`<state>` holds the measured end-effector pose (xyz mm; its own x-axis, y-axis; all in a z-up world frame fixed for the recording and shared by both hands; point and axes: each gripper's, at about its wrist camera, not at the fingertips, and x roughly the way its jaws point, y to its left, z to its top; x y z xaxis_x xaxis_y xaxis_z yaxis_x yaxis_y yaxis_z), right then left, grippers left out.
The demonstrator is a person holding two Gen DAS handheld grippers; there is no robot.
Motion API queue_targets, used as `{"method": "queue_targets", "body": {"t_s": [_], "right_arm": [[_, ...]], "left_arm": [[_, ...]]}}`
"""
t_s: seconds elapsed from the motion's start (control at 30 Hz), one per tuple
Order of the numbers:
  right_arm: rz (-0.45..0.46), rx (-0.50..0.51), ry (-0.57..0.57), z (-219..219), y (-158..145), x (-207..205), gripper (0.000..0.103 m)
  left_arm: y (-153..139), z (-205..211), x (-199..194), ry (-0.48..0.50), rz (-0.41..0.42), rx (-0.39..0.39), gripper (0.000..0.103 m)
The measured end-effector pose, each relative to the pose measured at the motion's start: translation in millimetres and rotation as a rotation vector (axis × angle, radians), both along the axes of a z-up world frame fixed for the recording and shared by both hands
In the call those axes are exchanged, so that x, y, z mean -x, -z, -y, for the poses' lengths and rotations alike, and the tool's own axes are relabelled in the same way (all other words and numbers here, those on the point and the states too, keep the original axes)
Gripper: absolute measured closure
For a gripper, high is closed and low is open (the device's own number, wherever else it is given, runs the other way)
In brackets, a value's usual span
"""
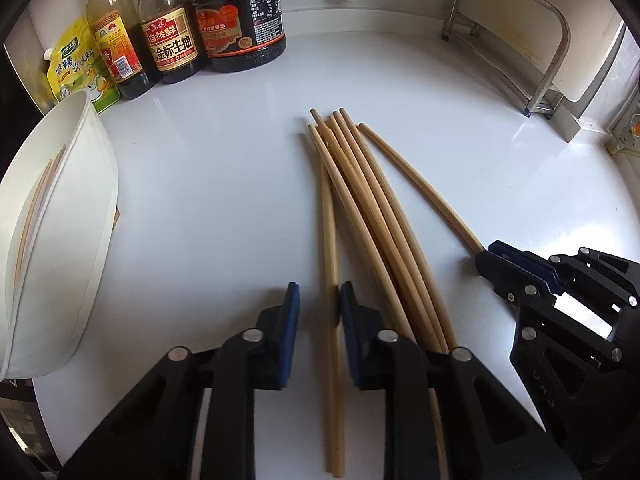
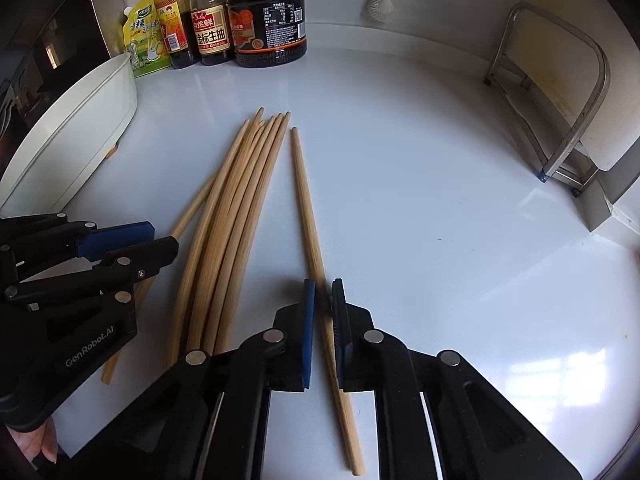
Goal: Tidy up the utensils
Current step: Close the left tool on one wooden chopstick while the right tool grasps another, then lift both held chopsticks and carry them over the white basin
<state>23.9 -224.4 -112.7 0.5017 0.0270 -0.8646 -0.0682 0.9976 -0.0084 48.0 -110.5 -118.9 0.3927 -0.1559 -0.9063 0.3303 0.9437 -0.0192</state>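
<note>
left gripper (image 1: 319, 302): low centre of the left wrist view, straddling the leftmost chopstick (image 1: 329, 240). The right pad touches it, but there's a visible gap on the left pad's side, so not clenched on it as far as I can see.
right gripper (image 2: 324, 300): bottom middle of the right wrist view, clamped onto the lone chopstick (image 2: 306, 208), both blue pads squeezing it.
chopstick pile (image 1: 368, 208): fanned out on the white counter (image 1: 220, 200), mid-frame, tips pointing to the top of the picture. The lone one lies just right of the pile.
white tub (image 1: 60, 220): left edge, a couple of chopsticks already inside.
sauce bottles (image 1: 168, 32): upper left, lined up along the wall.
metal rack (image 1: 520, 40): upper right, well apart from the sticks.
</note>
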Motion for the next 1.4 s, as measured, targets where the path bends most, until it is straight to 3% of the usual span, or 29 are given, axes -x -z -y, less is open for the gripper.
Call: {"method": "queue_targets", "body": {"t_s": [0.03, 0.23, 0.77, 1.4], "right_arm": [[-0.001, -0.005, 0.002, 0.2, -0.3, -0.2, 0.095], [-0.023, -0.07, 0.042, 8.0, -0.9, -2.9, 0.097], [-0.01, -0.16, 0.143, 28.4, -17.5, 7.8, 0.097], [0.076, -0.171, 0.13, -9.9, -81.1, 7.2, 0.097]], "left_arm": [[0.7, -0.9, -0.2, 0.0, -0.003, -0.002, 0.095], [0.5, -8.9, -2.6, -0.012, -0.025, -0.025, 0.096], [-40.1, -22.7, -20.2, -0.038, 0.028, -0.019, 0.096], [-119.0, -75.1, -25.7, -0.04, 0.105, 0.052, 0.096]]}}
